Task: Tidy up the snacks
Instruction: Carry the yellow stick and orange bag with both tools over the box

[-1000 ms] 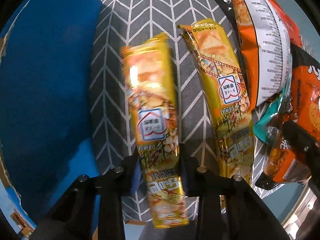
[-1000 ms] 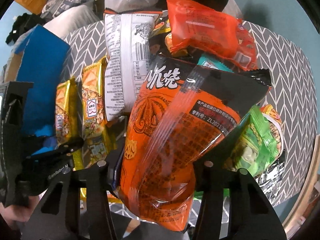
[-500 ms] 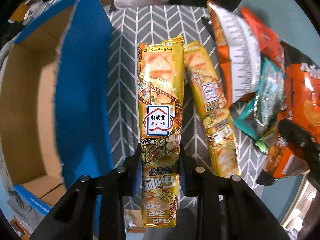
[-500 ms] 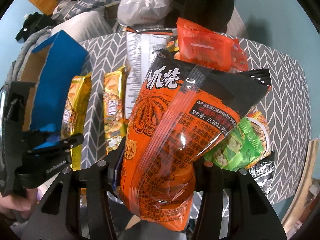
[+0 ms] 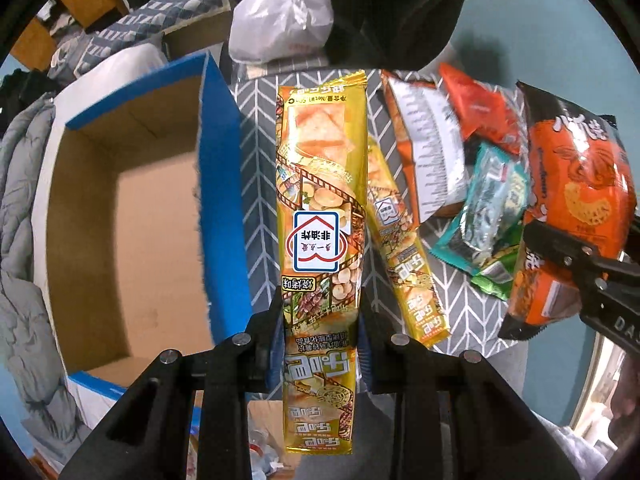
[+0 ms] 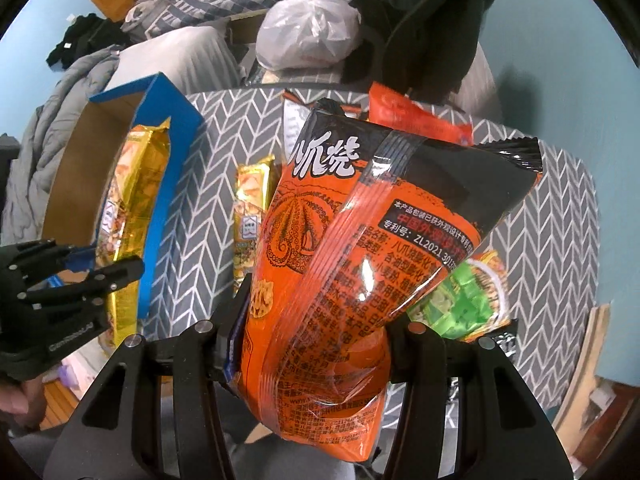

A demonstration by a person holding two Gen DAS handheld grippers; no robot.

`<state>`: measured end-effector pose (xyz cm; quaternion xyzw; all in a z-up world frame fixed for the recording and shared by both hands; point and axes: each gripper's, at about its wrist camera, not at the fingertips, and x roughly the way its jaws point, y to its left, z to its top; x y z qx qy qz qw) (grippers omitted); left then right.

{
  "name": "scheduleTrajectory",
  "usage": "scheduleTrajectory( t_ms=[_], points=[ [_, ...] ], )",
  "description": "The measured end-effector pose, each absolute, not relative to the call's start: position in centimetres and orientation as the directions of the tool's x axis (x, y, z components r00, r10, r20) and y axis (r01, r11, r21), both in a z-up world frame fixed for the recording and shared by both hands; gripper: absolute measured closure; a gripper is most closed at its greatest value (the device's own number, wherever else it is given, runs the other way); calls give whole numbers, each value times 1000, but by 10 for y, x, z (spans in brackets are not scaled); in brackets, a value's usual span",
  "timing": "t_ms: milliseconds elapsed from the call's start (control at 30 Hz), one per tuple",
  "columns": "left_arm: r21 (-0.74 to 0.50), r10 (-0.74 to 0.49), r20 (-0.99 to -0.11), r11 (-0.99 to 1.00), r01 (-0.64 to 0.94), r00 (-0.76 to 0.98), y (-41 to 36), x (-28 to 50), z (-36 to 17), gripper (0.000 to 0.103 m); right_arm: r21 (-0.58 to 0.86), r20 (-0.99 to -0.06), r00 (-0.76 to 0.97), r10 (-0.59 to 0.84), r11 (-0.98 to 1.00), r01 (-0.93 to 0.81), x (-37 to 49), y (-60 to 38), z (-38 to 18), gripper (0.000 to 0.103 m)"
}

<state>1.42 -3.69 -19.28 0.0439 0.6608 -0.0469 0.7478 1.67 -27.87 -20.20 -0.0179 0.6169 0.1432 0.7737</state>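
Snacks: we have the left gripper clamped low on a light, slippery gold packet; right gripper pinches the puffy, crushable orange bag near its bottom seam.

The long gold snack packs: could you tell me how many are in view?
2: one gold pack clamped in the left hand-held gripper, another gold pack lying on the chevron cloth beside it. Others may hide under the pile.

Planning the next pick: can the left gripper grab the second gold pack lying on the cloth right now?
Probably not: the left gripper is shut on a gold pack; the second gold pack lies uncovered.
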Motion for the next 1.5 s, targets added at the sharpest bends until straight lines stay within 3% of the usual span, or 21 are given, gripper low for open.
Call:
scheduleTrajectory(
  t_ms=[433,833,1500],
  points=[
    [-51,-61,-982,997,63,179,-9,0,-134,72,166,-940,238,244,938,-305,17,-255,-151,52],
    [-70,-52,-972,995,-68,229,38,-1,-107,72,212,-922,217,320,889,-406,37,-190,-144,52],
    [-19,50,-969,963,-270,244,137,4,-125,72,279,-915,79,395,763,-584,62,-39,-173,52]
  ],
)
